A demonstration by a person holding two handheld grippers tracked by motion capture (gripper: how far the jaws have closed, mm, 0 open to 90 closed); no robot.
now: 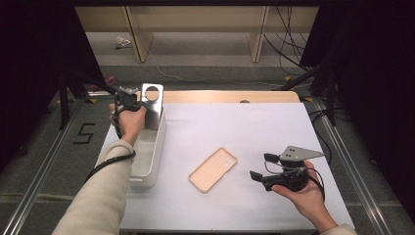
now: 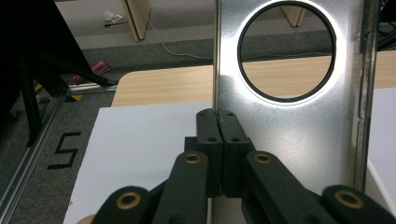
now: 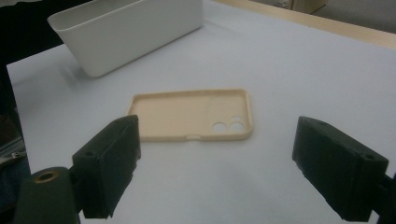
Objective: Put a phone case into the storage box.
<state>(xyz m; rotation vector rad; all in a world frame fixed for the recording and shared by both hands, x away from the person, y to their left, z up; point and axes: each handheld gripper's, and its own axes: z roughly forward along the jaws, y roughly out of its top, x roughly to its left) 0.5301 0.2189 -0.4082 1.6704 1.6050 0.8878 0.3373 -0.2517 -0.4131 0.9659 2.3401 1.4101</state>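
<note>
A silver phone case (image 1: 152,98) with a large round hole stands upright over the far end of a white bin (image 1: 147,156). My left gripper (image 1: 137,103) is shut on its left edge; in the left gripper view the jaws (image 2: 218,116) pinch the thin rim of the silver case (image 2: 289,121). A beige phone case (image 1: 213,169) lies hollow side up in the middle of the white mat. My right gripper (image 1: 262,166) is open just right of it, low over the mat. In the right gripper view the beige case (image 3: 191,114) lies ahead of the right gripper (image 3: 224,168), beyond its spread jaws.
The white bin (image 3: 126,37) sits along the mat's left side. The white mat (image 1: 235,127) covers a wooden table whose bare far edge (image 1: 230,96) shows behind it. Dark stands and cables flank the table on the floor.
</note>
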